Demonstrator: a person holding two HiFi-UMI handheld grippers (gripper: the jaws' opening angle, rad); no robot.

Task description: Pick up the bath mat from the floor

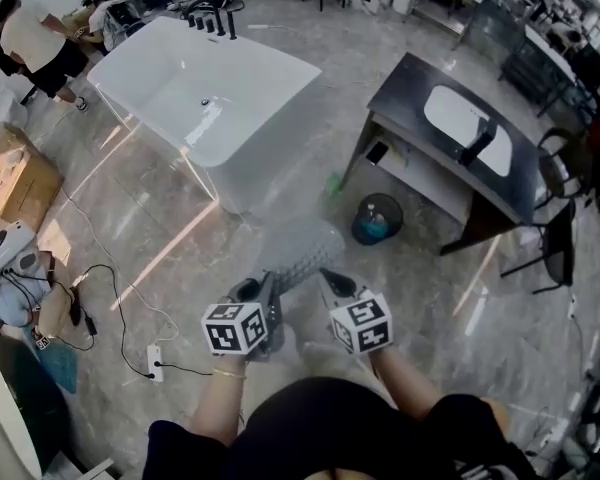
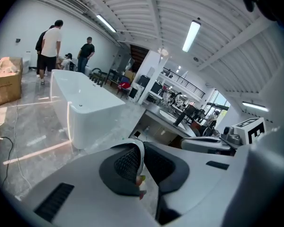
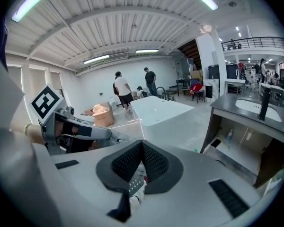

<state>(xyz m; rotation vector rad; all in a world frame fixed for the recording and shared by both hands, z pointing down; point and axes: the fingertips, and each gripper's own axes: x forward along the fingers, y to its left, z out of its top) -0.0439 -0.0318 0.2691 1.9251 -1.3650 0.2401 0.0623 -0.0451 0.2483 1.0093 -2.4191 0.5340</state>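
Note:
The bath mat (image 1: 302, 250) is a pale, translucent, dotted sheet, held up off the floor in front of me between both grippers. My left gripper (image 1: 271, 286) is shut on its left edge; in the left gripper view a white fold of the mat (image 2: 140, 156) is pinched between the dark pads. At the mat's right edge is my right gripper (image 1: 329, 279), also shut on it. The right gripper view shows the dotted mat (image 3: 135, 185) squeezed between the pads and hanging below them. Each gripper appears in the other's view: the right gripper (image 2: 217, 144) and the left gripper (image 3: 83, 132).
A white bathtub (image 1: 210, 98) stands ahead to the left, a black vanity with a white sink (image 1: 460, 128) ahead to the right. A blue bucket (image 1: 378, 218) sits by the vanity. Cardboard boxes (image 1: 15, 178), cables and a power strip (image 1: 155, 361) lie left. People (image 1: 35, 43) stand far left.

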